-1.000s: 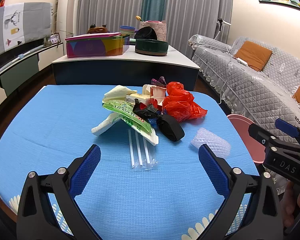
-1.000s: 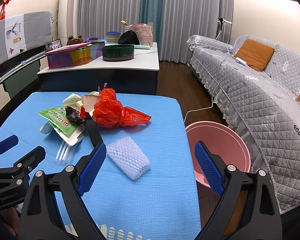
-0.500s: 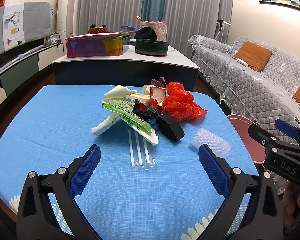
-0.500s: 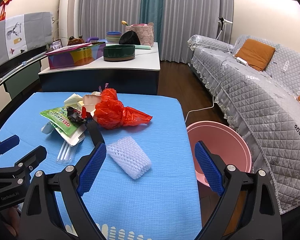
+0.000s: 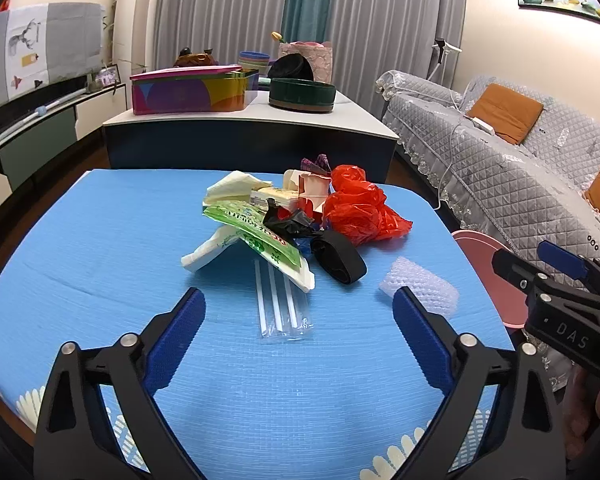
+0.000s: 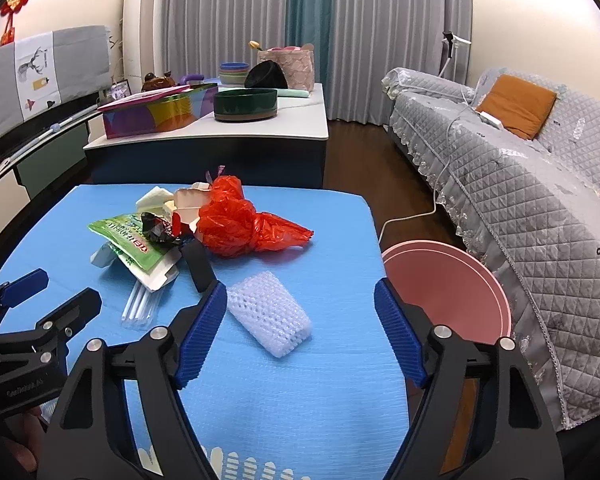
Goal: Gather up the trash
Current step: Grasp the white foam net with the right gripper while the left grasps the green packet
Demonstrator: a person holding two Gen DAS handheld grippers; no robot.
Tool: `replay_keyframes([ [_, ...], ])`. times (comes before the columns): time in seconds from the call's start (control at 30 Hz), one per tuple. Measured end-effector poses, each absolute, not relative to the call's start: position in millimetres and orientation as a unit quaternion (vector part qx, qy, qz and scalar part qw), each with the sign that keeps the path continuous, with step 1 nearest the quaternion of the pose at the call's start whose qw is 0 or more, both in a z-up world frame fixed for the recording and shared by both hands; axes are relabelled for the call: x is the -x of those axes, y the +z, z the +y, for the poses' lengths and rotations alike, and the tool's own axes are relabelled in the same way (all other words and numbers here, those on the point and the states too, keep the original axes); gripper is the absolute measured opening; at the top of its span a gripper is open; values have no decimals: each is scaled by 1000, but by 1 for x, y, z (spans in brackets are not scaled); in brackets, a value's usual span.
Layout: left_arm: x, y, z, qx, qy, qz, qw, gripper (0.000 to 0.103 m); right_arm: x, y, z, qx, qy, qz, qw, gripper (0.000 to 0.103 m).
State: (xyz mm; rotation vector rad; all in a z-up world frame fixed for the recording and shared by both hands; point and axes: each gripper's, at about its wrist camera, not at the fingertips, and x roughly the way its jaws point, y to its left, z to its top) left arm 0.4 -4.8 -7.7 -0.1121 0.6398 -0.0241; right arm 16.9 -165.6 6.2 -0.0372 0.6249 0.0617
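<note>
A pile of trash lies mid-table on the blue cloth (image 5: 100, 240): a red plastic bag (image 5: 360, 212), a green packet (image 5: 256, 236), a black band (image 5: 340, 260) and paper scraps. A clear packet of straws (image 5: 280, 304) lies just ahead of my left gripper (image 5: 298, 312). Its jaws are closing and touch nothing. A white foam net (image 6: 268, 316) lies between the fingers of my right gripper (image 6: 300, 300). These jaws are also closing, and the pads stay clear of the net. Each gripper shows in the other's view: the right gripper (image 5: 540, 264), the left gripper (image 6: 52, 296).
A pink bin (image 6: 444, 292) stands on the floor off the table's right edge, beside a grey quilted sofa (image 6: 520, 184). Behind the table a white-topped cabinet (image 5: 260, 124) carries a colourful tin, a dark green bowl and other containers.
The right gripper's jaws have narrowed noticeably around the foam net. The left gripper's jaws have narrowed slightly. Neither hand has shifted, and the trash has not moved.
</note>
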Motion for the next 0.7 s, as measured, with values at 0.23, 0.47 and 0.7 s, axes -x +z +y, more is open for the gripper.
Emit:
replay_keyframes([
  [0.23, -8, -6, 4, 62, 6, 312, 948, 59, -25, -4, -164, 13, 51, 325, 944, 59],
  [0.47, -27, -10, 21, 83, 30, 313, 945, 47, -42, -22, -165, 3, 64, 345, 936, 59],
  [0.7, -47, -16, 34, 93, 50, 314, 943, 47, -65, -44, -158, 13, 79, 369, 926, 59],
])
